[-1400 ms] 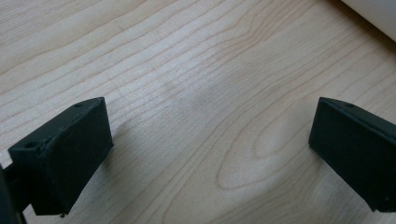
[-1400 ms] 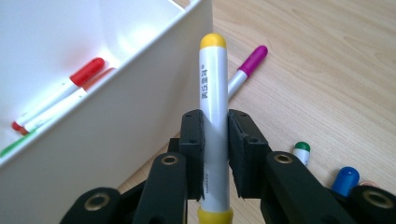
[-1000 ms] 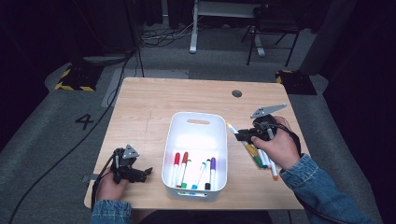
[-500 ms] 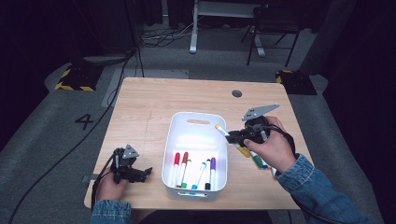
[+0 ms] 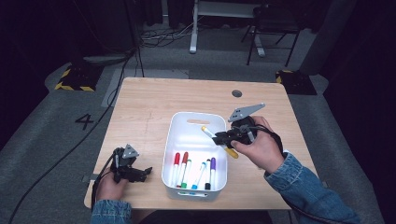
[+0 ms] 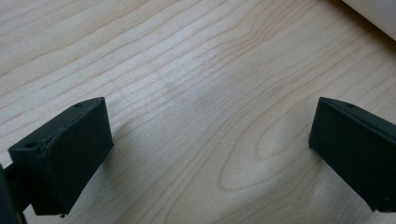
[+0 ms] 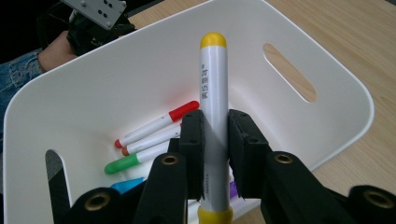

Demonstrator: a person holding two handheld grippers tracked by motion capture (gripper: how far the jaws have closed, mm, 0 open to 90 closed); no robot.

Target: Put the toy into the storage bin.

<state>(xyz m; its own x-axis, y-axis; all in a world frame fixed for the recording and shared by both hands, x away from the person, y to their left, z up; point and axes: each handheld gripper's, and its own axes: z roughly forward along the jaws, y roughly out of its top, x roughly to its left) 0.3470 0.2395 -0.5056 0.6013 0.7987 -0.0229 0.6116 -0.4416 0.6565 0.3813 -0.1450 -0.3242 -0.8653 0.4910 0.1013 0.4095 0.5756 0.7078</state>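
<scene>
Moved since a second ago: the right gripper had carried the yellow-capped marker from the bare tabletop right of the bin leftward to the bin's right rim; the left gripper had kept its place.
Near edge: the left gripper lay low near the table's front left corner, close to the near edge, the person's left hand behind it.
Left gripper state: its jaws stood wide apart with only bare wood between them in the left gripper view, and a strip of the bin's white wall crossed that view's top right corner.
Bin: the white plastic bin sat at the table's middle, its near wall close to the front edge; red, green, blue and purple capped markers lay side by side on its near floor, and the far half of the floor was bare.
Right gripper state: clamped on the yellow-capped marker's barrel, pads on either side, one yellow end ahead of the jaws and the other behind them.
Marker place: held in the air, tilted across the bin's right rim, its front cap over the bin's bare far half.
Open room: bare wood lay left of the bin, right of the right hand, and across the far half of the table.
Far edge: a small round grommet sat near the far rim.
</scene>
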